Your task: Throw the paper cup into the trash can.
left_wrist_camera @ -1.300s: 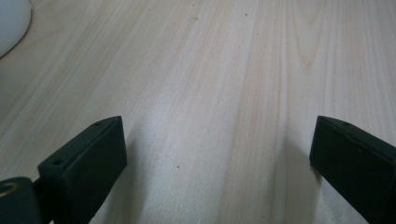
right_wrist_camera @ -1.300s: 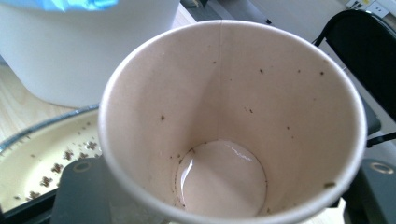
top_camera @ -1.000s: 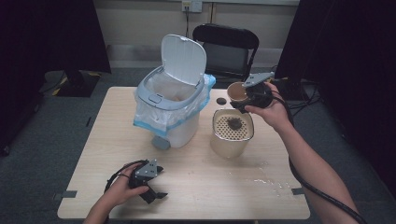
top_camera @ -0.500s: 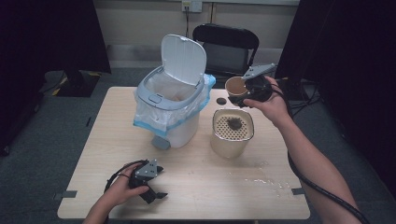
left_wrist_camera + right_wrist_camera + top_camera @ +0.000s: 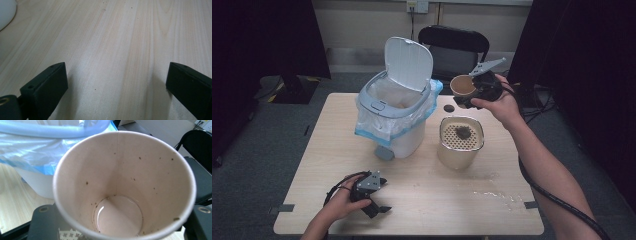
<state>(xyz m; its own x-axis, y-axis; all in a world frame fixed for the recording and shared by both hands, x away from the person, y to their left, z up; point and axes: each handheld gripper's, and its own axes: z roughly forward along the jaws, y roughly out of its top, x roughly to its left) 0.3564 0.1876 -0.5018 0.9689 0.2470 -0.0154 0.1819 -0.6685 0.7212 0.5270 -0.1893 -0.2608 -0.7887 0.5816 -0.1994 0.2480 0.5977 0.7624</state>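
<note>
Your right gripper [image 5: 469,94] is clamped on the cup [image 5: 461,86], held tilted in the air at the strainer's [image 5: 461,134] twelve o'clock and the bin's [image 5: 394,107] three, nearly drained, so next swing it over the open bin and let go, while your left gripper [image 5: 379,206] rests spread and empty on the table [image 5: 452,200].

Bare forearms without sleeves, black left gripper [image 5: 371,199] at 7 o'clock with grey three-cornered plate, black right gripper [image 5: 472,92] at 1 o'clock, thick black trailing cables
</note>
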